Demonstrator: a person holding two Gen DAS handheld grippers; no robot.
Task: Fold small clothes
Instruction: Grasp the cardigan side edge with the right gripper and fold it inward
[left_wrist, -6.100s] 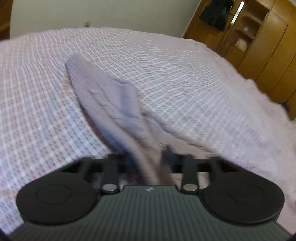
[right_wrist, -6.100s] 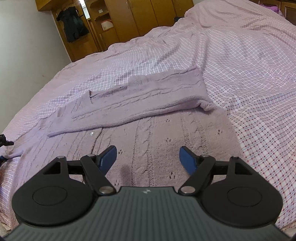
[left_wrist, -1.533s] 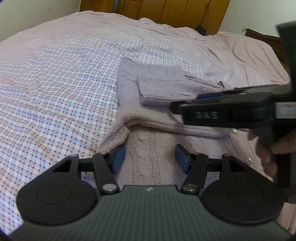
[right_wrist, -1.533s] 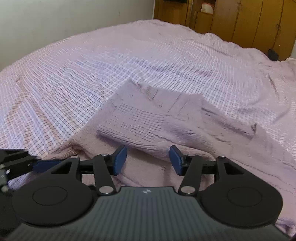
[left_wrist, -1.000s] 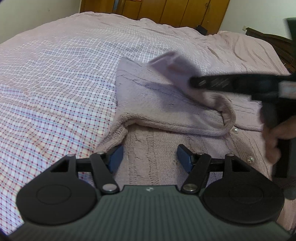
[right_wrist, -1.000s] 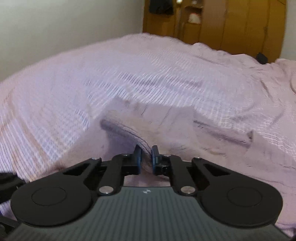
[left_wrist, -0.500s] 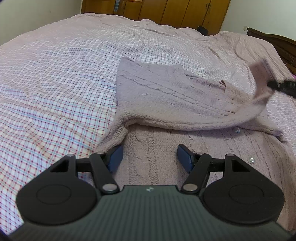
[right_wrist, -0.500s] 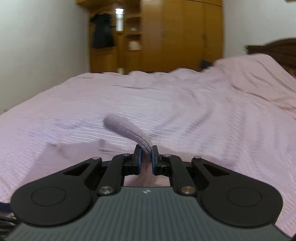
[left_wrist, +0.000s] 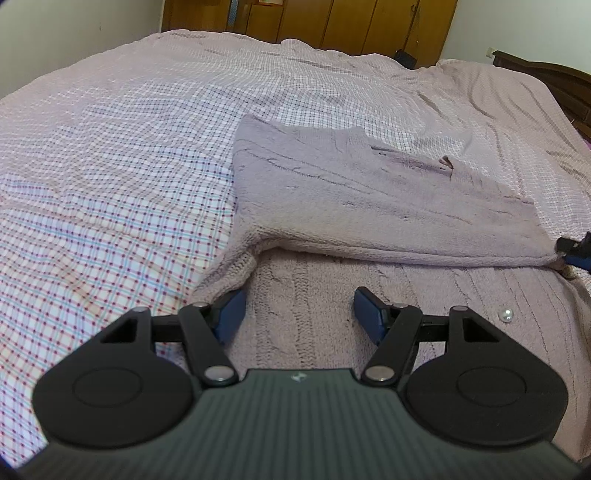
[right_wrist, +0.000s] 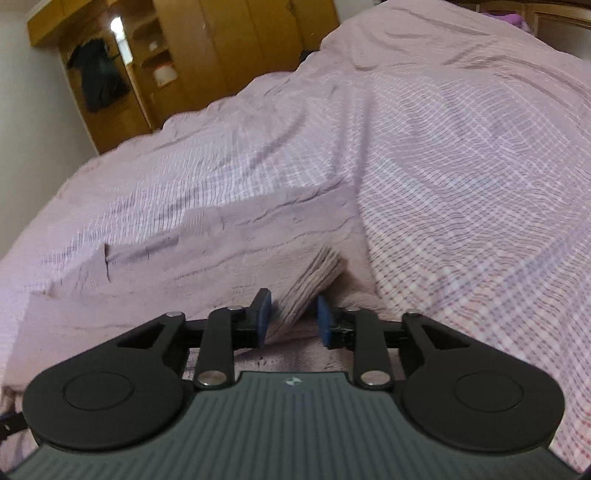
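Lilac knitted cardigan (left_wrist: 373, 192) spread on checked bed cover (left_wrist: 110, 155), sleeve cuff (right_wrist: 314, 275) between the opening right claw (right_wrist: 291, 317) pads, left claw (left_wrist: 301, 314) apart, empty, over its body

A: What is everything sitting on?

B: A big bed (left_wrist: 110, 155). It has a checked cover with thin red and blue lines on pale pink, and it has some wrinkles at the far side.

A: What lies on the bed?

B: A soft purple knitted sweater (left_wrist: 369, 199). It lies flat, with one part folded over the rest. It has a small round button (left_wrist: 505, 315).
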